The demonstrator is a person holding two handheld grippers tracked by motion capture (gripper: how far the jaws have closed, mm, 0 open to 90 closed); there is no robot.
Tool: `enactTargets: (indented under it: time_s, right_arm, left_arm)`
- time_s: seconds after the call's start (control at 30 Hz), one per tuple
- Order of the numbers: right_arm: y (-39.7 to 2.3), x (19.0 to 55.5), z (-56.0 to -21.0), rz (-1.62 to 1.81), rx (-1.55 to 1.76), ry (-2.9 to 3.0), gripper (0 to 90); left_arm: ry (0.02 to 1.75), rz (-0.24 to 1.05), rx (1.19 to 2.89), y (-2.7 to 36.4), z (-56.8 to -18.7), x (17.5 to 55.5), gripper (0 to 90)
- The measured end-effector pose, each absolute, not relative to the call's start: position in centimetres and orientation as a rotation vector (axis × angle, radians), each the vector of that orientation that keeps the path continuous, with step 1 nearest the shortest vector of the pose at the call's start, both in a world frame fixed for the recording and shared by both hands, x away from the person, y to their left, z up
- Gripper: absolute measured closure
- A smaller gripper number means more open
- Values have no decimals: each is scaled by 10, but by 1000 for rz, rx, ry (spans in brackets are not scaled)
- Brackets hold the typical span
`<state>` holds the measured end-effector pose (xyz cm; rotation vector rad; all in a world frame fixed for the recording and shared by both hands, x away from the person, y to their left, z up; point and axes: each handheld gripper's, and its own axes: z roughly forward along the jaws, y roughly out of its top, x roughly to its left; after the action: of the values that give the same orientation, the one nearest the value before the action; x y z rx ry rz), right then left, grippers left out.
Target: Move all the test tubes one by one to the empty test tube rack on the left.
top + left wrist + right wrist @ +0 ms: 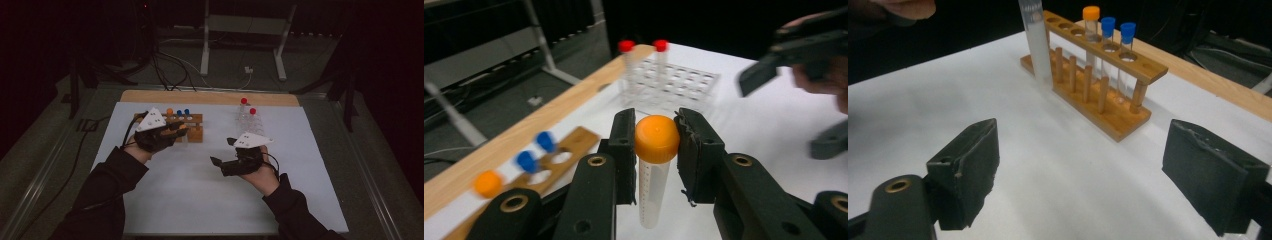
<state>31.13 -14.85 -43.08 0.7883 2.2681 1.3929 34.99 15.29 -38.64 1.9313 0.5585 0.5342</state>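
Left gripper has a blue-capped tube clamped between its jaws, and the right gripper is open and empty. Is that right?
Not quite: the cap is orange, not blue. The left gripper view shows the left gripper shut on the orange-capped tube. The right gripper is indeed open and empty.

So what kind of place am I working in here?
Probably a lab-style test bench: a wooden tube rack, a clear plastic tube rack, a white-covered table, dark surroundings with cables on the floor.

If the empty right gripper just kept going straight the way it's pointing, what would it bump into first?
Probably the wooden rack holding capped tubes. The open right gripper faces it across bare white table; the tube held by the other gripper hangs slightly left of that line.
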Motion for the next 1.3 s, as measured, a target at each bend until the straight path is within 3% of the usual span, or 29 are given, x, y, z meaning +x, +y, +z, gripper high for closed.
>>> enactTargets:
  time_s: [0.23,0.67,0.9,1.3]
  right_arm:
    - [-151,310,-429,1416,782,2266,8]
    - [-156,310,-428,1454,771,2258,6]
    - [-159,312,-429,1476,785,2244,6]
    - [-163,312,-430,1468,788,2240,6]
  left_arm:
    - [636,610,1898,174,-374,368,718]
    - [781,687,1855,202,-372,408,718]
    - [837,667,1799,206,-388,428,717]
    - [917,651,1867,199,-429,444,717]
